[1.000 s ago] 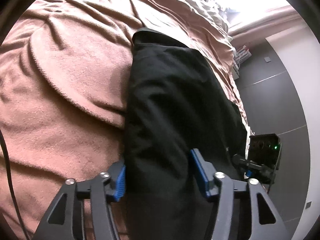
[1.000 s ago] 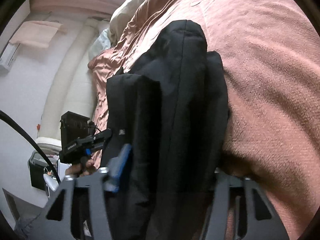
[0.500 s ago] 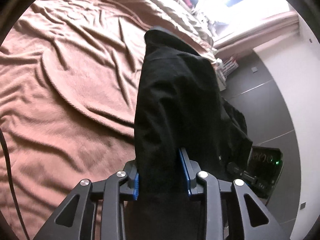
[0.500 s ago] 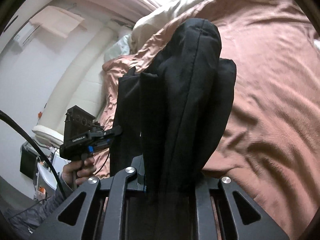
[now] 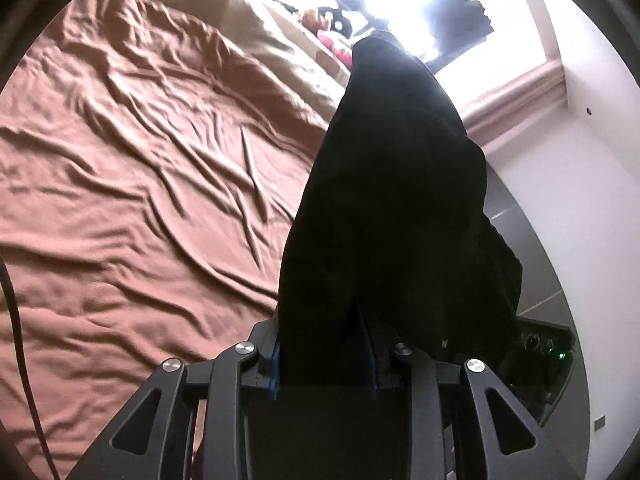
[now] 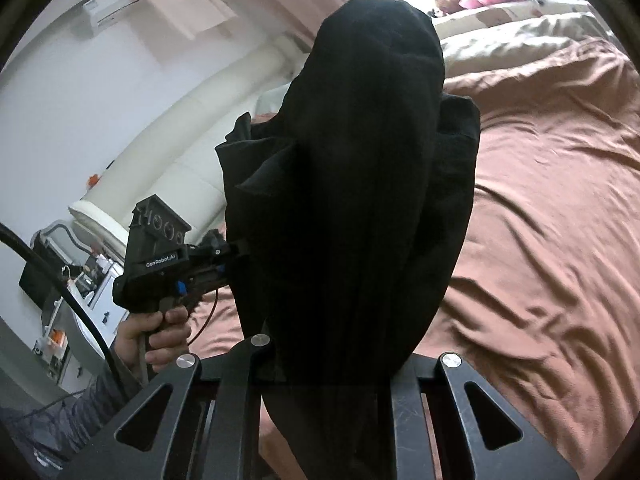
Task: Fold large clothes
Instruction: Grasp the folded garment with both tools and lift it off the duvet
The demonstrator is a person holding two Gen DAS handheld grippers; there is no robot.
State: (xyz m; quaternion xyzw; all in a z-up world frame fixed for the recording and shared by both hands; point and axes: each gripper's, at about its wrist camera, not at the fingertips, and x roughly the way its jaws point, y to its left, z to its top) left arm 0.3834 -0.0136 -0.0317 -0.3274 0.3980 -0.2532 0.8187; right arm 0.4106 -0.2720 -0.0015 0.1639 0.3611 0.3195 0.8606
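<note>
Looking along the left gripper, its jaws are pinched tight on the black garment, which hangs lifted above the brown blanket. In the right wrist view, the right gripper likewise clamps the folded cloth. Advice: keep both grips level and lay it down flat, edges aligned.

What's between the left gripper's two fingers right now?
A bunched fold of the black garment fills the gap in the left gripper, with both blue pads pressed against it. Left wrist view shows this; nothing else sits there.
</note>
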